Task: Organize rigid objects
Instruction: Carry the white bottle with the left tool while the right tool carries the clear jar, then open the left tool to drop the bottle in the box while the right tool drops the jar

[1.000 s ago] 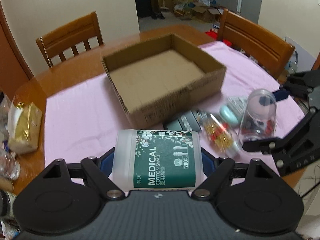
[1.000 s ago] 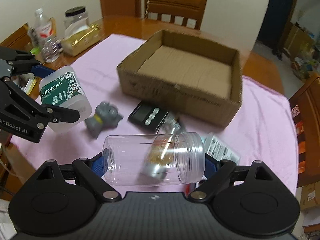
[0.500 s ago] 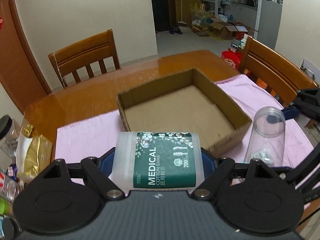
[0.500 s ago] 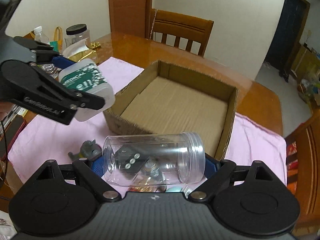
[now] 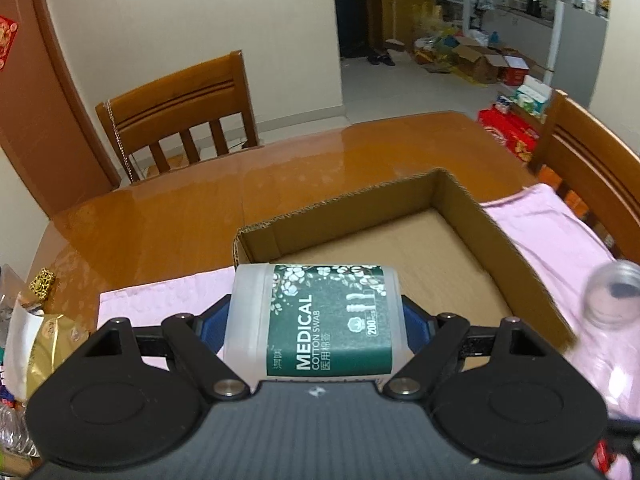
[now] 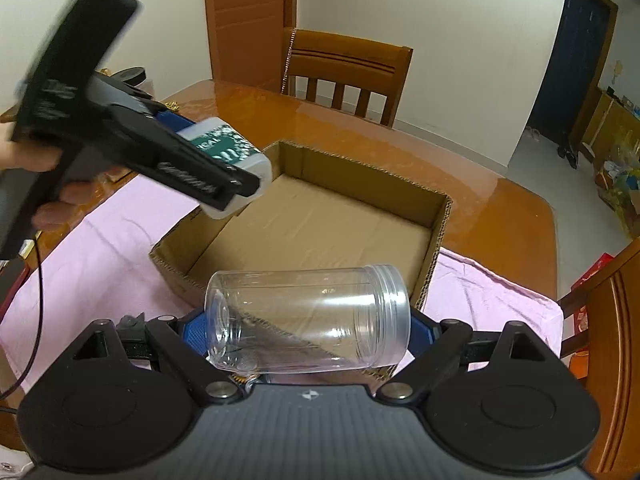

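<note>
My left gripper [image 5: 316, 322] is shut on a white cotton swab box [image 5: 316, 320] with a green "MEDICAL COTTON SWAB" label, held in the air over the near left corner of the open cardboard box [image 5: 460, 196]. In the right wrist view the left gripper [image 6: 244, 184] and swab box [image 6: 230, 152] hang over the cardboard box's [image 6: 438, 216] left wall. My right gripper [image 6: 308, 320] is shut on a clear plastic jar [image 6: 308, 320] lying sideways, above the box's near wall. The jar shows blurred in the left wrist view [image 5: 608, 296].
The cardboard box sits on a pink cloth [image 5: 552, 216] over a wooden table [image 5: 280, 168]. Wooden chairs [image 5: 180, 112] stand at the far side and at the right [image 5: 592, 160]. A gold bag [image 5: 40, 336] and bottles lie at the table's left edge.
Both grippers have risen and moved forward toward the cardboard box with their objects. The small items on the cloth have dropped out of view.
</note>
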{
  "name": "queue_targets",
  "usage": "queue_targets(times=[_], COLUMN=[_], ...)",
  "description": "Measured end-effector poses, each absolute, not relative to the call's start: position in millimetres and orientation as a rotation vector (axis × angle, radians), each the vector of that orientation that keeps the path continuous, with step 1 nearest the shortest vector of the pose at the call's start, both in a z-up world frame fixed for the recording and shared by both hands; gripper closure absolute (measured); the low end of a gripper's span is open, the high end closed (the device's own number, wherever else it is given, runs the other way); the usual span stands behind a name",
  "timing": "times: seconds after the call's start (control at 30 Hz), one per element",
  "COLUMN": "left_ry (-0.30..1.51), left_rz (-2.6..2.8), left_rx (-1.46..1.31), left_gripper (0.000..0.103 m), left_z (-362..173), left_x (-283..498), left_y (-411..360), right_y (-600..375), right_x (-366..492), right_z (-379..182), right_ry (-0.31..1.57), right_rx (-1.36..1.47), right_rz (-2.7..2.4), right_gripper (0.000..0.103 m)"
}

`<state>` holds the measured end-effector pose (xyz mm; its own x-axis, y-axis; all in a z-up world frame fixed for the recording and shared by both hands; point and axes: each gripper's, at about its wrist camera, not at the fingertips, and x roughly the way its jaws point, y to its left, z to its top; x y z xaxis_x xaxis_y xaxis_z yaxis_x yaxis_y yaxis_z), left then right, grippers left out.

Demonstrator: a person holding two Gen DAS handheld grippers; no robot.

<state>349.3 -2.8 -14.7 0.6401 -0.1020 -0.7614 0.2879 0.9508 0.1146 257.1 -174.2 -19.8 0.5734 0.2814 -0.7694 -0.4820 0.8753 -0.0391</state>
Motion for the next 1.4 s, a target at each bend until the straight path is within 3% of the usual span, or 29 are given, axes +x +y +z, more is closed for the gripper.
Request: queue_targets(times=[0.43, 0.77, 1.33, 1.4], left_ry=[0.795, 0.78, 0.807, 0.811], left_rz=[-0.141, -0.06, 0.087, 0.083], left_rx=[0.162, 0.115, -0.011, -0.011], left_gripper=[0.01, 0.002, 0.001, 0.001], left_z=[-31.7, -13.9, -34.7, -36.7], left_x=[387.4, 327.9, 225.9, 221.2], left_y=[-0.3, 35.8, 83.8, 85.7], right_y=[-181.2, -175.7, -149.0, -145.5], right_x=[279.9, 298.2, 379.2, 386.9], right_z=[-25.5, -26.8, -37.1, -37.5], right_ry=[0.863, 0.869, 0.875, 0.857], right_rx=[-0.238, -0.233, -0.258, -0.265], right_rz=[0.435, 0.442, 0.419, 0.399], right_gripper=[0.01, 0.01, 0.01, 0.003])
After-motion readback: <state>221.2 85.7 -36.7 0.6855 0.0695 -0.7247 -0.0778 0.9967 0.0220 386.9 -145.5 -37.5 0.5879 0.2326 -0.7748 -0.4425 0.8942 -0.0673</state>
